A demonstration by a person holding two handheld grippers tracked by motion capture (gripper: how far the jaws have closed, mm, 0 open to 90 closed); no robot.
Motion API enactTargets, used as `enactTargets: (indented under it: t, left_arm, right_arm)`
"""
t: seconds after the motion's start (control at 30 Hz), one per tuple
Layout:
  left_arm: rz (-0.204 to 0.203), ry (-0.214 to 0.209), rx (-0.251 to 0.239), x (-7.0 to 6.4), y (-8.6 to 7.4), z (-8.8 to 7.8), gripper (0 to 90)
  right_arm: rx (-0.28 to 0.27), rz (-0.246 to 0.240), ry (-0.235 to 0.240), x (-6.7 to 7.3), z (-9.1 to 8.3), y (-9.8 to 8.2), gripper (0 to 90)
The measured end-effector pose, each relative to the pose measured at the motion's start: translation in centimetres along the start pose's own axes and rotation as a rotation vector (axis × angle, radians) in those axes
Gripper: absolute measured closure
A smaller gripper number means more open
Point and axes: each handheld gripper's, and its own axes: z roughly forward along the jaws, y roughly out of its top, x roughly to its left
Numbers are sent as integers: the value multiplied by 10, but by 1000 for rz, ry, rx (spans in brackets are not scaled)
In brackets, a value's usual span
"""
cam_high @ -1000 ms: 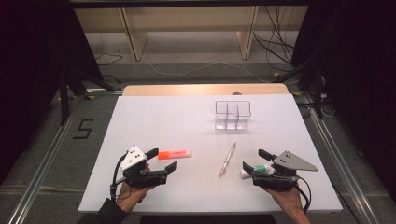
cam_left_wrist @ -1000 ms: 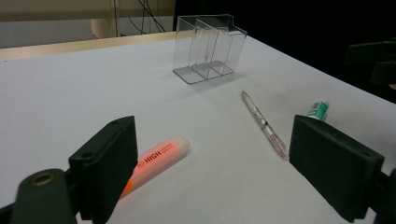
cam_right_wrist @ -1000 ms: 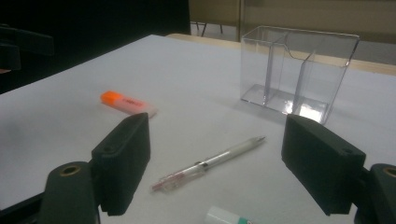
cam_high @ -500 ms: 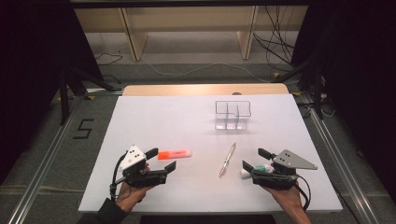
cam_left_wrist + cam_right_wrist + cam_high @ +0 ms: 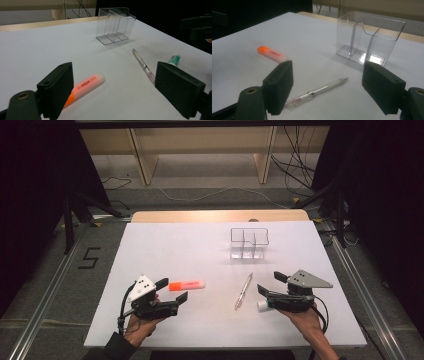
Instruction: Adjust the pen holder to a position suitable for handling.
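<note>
A: Any change against the earlier frames?

B: None of note. Both grippers rest at the near edge of the white table [image 5: 200,245] as before, and the items lie where they lay.

A: Left side first.

B: Left gripper [image 5: 172,291], jaws spread wide, grasping nothing. The orange highlighter [image 5: 186,285] lies flat just ahead of it; in the left gripper view it runs from the left jaw toward the gap, apart from the right jaw.

A: Centre?

B: A clear pen [image 5: 243,291] lies flat between the two grippers, and the transparent organizer [image 5: 249,242] stands upright farther back.

A: Right side?

B: Right gripper [image 5: 269,284], jaws likewise parted and empty. A small white tube with a green label [image 5: 174,60] lies close beside it; the pen points into its gap, untouched.
</note>
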Motion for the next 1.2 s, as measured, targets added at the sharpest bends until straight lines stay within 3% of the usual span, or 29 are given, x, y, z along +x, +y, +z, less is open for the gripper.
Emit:
enactTargets:
  t: [0.3,0.6,1.07,1.2]
  left_arm:
    - [-2,7,-2,2,0,-1,149]
    - [-3,7,-4,2,0,-1,149]
    - [-1,13,-8,3,0,-1,149]
    - [-7,12,-11,3,0,-1,149]
  right_arm:
    - [0,58,-73,-36,17,16,362]
    - [48,92,-140,-66,34,17,408]
    - [69,153,-196,-98,54,23,787]
    - [92,162,-204,-107,64,25,854]
